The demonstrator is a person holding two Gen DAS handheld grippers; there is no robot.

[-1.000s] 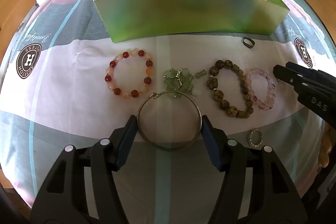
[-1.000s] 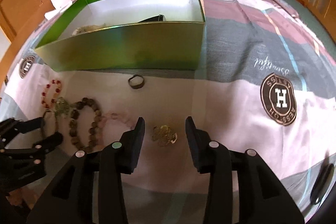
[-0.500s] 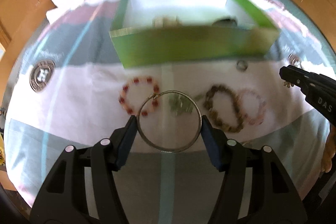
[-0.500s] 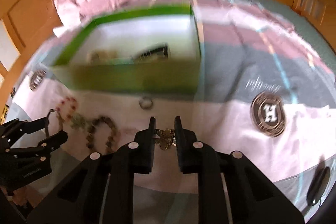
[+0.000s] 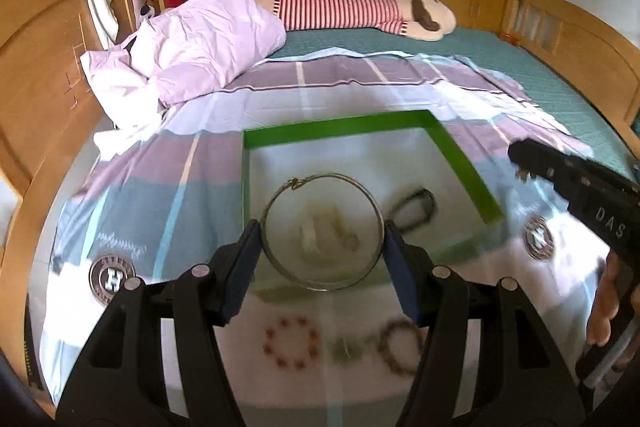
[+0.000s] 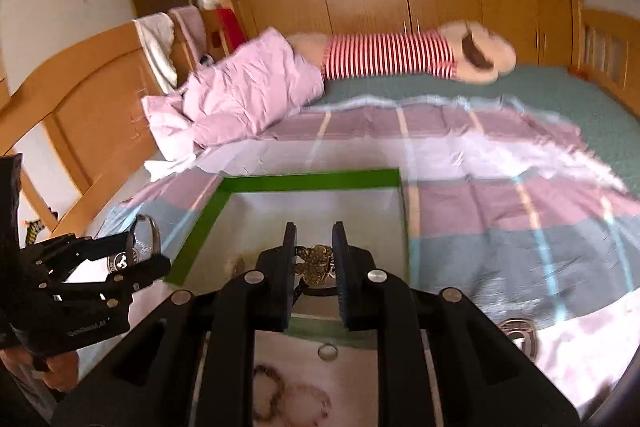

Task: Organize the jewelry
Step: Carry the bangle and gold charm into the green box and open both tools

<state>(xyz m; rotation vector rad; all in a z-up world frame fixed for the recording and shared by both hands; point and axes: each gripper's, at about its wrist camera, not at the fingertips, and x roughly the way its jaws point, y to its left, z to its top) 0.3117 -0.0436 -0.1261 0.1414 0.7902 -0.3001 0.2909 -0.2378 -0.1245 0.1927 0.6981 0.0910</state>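
The left gripper (image 5: 322,245) clasps a thin silver wire bangle (image 5: 320,231) across its width, blue-padded fingers (image 5: 248,259) pressing on either side of the hoop, jaws standing about halfway apart. The bangle hangs in the air over the near half of a shallow rectangular green cardboard box (image 5: 460,163) with a pale, glossy floor. The right gripper (image 6: 314,263) is almost closed, its black fingers (image 6: 286,259) pinching a small ornate gold-coloured trinket (image 6: 316,261), also held above the box.

Inside the box, the left wrist view shows a blurred pale heap of jewelry (image 5: 328,231) seen through the hoop and a dark oval piece (image 5: 416,207) beside it; much of the white floor towards the far wall is bare. On the pink, grey and white patchwork bedsheet (image 5: 160,187) before the box's near wall lie a red-and-orange bead bracelet (image 5: 290,343), a greenish cluster (image 5: 346,349) and a brown bead bracelet (image 5: 402,345), all blurred.

Only the right wrist view shows a small plain ring (image 6: 328,351) on the sheet just outside the near wall and a pale pink bead bracelet (image 6: 306,405) touching the brown one. Beyond the sheet lie a crumpled lilac pillow (image 5: 200,39), a striped plush toy (image 5: 360,11) and a wooden bed frame (image 5: 44,67).
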